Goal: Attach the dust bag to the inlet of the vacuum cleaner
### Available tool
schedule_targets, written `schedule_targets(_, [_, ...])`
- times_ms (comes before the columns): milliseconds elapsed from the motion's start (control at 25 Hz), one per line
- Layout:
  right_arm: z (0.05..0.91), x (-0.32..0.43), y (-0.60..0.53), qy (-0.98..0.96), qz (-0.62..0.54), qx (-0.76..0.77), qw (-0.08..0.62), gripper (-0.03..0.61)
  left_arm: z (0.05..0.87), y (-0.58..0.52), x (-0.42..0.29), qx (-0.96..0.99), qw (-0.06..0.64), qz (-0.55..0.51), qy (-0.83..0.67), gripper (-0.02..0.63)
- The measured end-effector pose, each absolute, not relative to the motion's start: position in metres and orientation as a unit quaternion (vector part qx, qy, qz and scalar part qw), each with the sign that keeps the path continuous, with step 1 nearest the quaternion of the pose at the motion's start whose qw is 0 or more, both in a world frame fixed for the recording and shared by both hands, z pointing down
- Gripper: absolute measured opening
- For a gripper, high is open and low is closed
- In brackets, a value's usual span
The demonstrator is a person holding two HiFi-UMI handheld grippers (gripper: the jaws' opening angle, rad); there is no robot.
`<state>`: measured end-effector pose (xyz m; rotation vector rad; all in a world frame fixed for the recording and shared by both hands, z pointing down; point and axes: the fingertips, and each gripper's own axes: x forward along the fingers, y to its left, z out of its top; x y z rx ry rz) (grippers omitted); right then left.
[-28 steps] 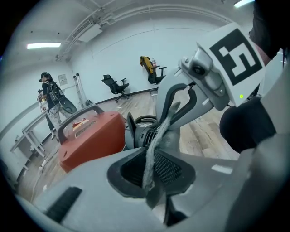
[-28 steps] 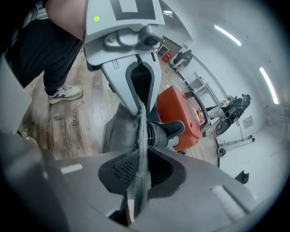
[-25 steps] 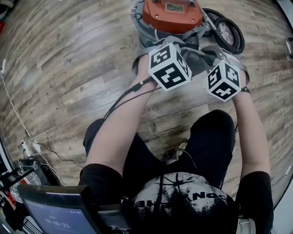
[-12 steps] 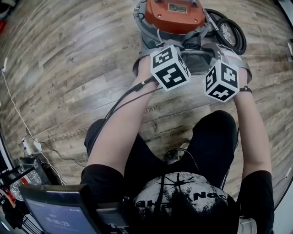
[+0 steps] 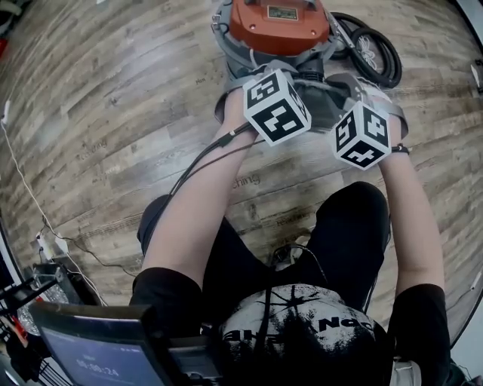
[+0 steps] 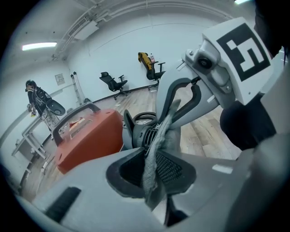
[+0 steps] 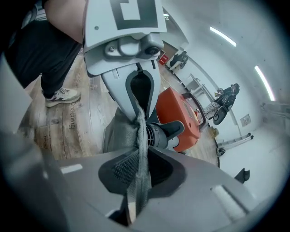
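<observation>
The vacuum cleaner with its orange top stands on the wooden floor in front of me. The grey dust bag hangs between my two grippers, just in front of the black ribbed inlet. My left gripper is shut on the bag's fabric edge; its jaws have just been opening slightly, with the fabric still pinched between them. My right gripper is shut on the opposite edge of the same bag, with the inlet right behind the fabric. In the head view the marker cubes hide both sets of jaws.
A coiled black hose lies to the right of the vacuum. A white cable and power strip run along the floor at the left. A screen sits at the bottom left. Office chairs stand far behind.
</observation>
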<state>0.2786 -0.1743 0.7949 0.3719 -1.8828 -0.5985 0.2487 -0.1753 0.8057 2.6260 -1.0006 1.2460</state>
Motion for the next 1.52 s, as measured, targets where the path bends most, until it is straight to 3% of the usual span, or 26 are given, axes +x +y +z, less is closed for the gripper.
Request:
schedule_targets(320, [0.81,0.29,-0.182,-0.804,-0.205,0.177,0.53,0.046,0.783,-0.172,0.262,0.862,-0.004,0.39,-0.325,0.063])
schedule_targets(840, [0.786,0.267,-0.178,-0.785,-0.272,0.158,0.533,0.063,0.818,-0.17,0.245,0.851,0.048,0.412,-0.323,0.043])
schedule_targets(1080, [0.794,0.278,-0.176,-0.786,-0.247,0.165,0.542,0.051,0.809,-0.174,0.249,0.856,0.051,0.383,-0.343,0.055])
schedule_targets(1520, [0.806,0.285,-0.185,-0.785,-0.227,0.171,0.551,0.054,0.794,-0.172,0.255,0.863,0.008,0.38,-0.332,0.061])
